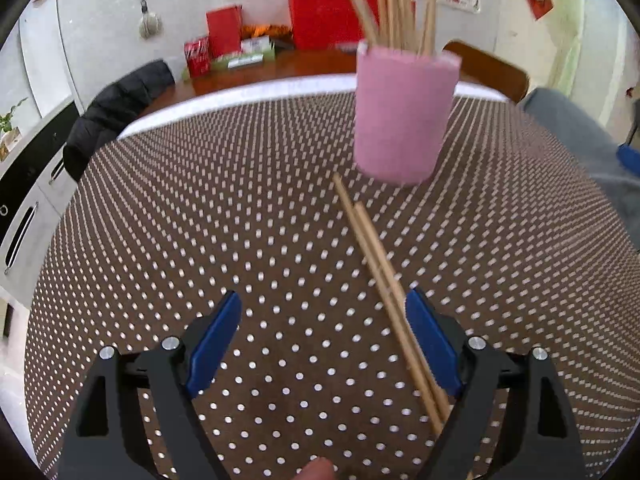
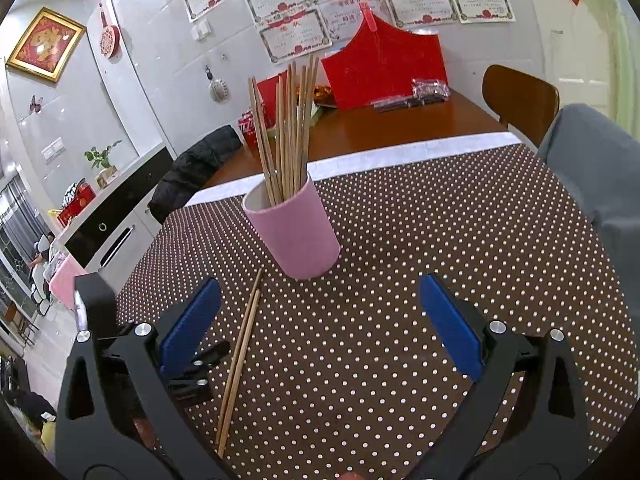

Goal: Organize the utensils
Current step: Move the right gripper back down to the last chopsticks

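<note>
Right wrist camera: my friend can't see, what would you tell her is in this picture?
An open claw hangs over a brown polka-dot tablecloth. Two loose chopsticks lie flat in front of a pink cup that holds many more chopsticks standing up.

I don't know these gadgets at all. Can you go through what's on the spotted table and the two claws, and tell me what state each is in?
pink cup: upright on the tablecloth, holding a bundle of chopsticks.
chopsticks in the cup: standing, leaning apart.
loose chopsticks: a pair lying flat beside the cup, not picked up.
left gripper: open, empty, loose pair near one finger.
right gripper: open, empty.
tablecloth: spread flat.
</note>
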Demonstrator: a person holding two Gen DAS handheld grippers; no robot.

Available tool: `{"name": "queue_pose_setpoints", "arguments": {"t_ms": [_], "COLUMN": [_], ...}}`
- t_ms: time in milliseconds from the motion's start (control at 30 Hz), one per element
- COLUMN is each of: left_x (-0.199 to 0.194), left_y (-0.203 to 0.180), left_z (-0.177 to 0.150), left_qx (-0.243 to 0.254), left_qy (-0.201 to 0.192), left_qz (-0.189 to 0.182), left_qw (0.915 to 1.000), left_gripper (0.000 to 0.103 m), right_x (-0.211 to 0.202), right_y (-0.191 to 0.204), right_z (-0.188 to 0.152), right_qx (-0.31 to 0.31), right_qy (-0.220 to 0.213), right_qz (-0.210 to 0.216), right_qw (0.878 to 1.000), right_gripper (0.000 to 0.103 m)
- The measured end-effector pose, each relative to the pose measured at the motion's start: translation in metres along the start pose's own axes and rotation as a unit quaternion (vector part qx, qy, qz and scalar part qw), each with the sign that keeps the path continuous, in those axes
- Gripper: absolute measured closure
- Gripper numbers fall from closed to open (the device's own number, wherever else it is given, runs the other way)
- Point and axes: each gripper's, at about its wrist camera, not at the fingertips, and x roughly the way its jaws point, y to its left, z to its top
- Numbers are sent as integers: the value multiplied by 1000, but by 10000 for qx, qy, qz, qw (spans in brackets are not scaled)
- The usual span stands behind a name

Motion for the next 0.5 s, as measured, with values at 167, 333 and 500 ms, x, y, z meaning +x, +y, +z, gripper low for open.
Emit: {"name": "queue_pose_setpoints", "arguments": {"t_ms": [167, 333, 500], "left_x": [12, 21, 21], "left_y": [3, 5, 23], "left_z": [-1, 5, 6], "left_qx": [-81, -31, -12], "left_qy": [79, 138, 124], "left_qz": [-112, -35, -133], "left_qw": [9999, 9999, 9998], "left_gripper": [20, 20, 20], "right_x": [8, 24, 48], "right_y": [-2, 3, 18], "right_z": [-7, -14, -28], "right_qx": [-30, -118, -392], "right_qy": [154, 455, 1035], "right_qz": [-12, 25, -9], "right_qw": [9999, 9989, 9939], "right_gripper": [6, 6, 6]}}
